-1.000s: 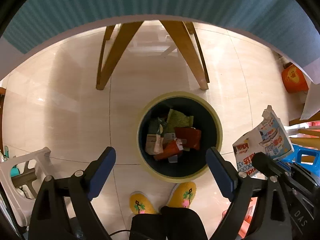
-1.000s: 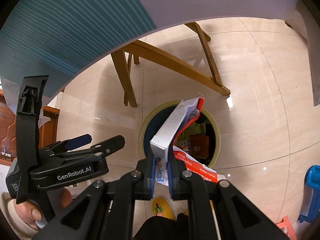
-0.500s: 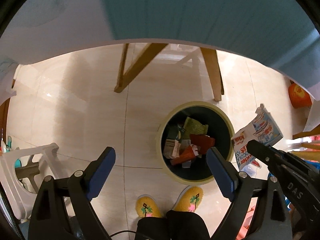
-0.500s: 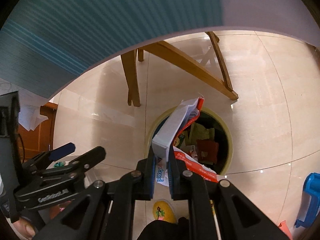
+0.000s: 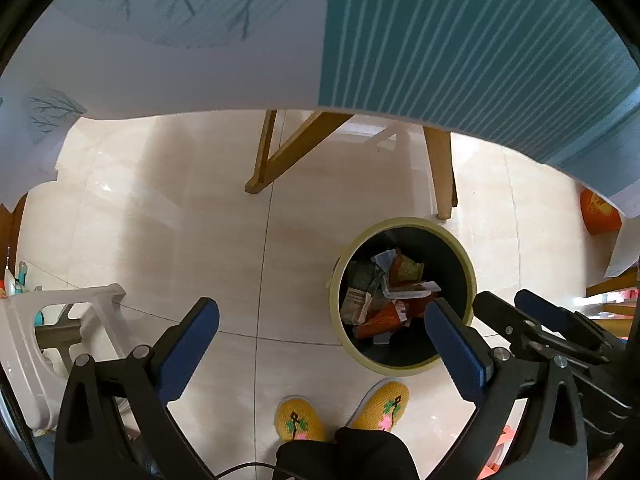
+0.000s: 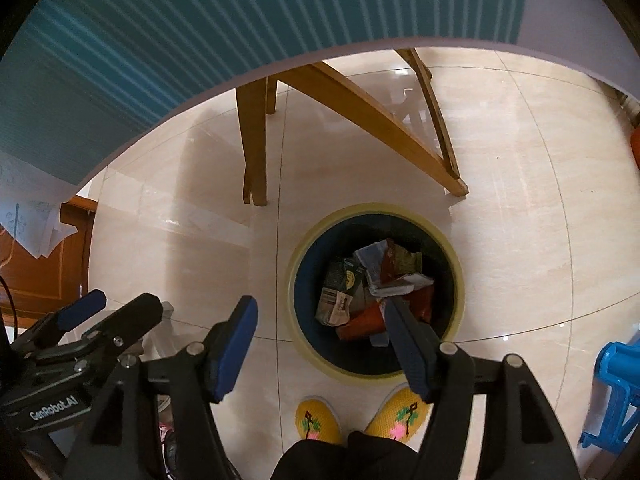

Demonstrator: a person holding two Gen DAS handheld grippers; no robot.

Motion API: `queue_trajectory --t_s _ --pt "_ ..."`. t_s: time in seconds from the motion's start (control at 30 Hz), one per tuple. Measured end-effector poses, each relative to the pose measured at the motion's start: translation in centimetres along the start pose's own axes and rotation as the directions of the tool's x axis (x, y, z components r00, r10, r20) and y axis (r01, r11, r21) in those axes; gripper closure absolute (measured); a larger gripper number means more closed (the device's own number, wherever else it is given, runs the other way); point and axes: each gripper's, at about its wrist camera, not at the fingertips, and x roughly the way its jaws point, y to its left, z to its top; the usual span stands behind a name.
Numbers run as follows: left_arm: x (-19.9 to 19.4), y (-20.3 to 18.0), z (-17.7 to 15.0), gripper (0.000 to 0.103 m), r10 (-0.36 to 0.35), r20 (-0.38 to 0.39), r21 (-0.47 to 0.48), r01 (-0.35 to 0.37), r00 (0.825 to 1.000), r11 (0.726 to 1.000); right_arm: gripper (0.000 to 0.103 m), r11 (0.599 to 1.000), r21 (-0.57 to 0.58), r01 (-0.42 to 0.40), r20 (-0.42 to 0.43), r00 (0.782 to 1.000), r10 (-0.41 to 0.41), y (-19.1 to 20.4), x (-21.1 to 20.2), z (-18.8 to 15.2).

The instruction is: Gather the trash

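My right gripper [image 6: 320, 340] jaws just sprang apart, empty; left gripper [image 5: 320, 344] spread wide, empty. Trash [image 6: 372, 288] sits in the yellow-rimmed bin [image 6: 308, 348], just beyond my slippers [image 6: 318, 420]. Wooden table legs [image 6: 254, 136] behind. "GenRobot.AI" on left gripper

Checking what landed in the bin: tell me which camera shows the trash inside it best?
The right wrist view: the bin sits near centre, its wrappers mostly unblocked. In the left wrist view the bin sits off to the right, partly behind a gripper finger.
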Motion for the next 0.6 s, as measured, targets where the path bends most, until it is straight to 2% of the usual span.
queue_trajectory --t_s 0.3,0.6 --pt "-3.6 -0.5 0.4 0.001 0.012 0.021 0.012 -0.012 1.000 1.000 0.037 1.000 0.019 0.005 0.014 1.000 -0.005 0.1 -2.5 0.2" --pt "-11.4 -1.2 1.8 0.001 0.023 0.055 0.037 -0.025 0.998 0.999 0.037 1.000 0.012 0.004 0.029 1.000 -0.004 1.3 -8.7 0.5"
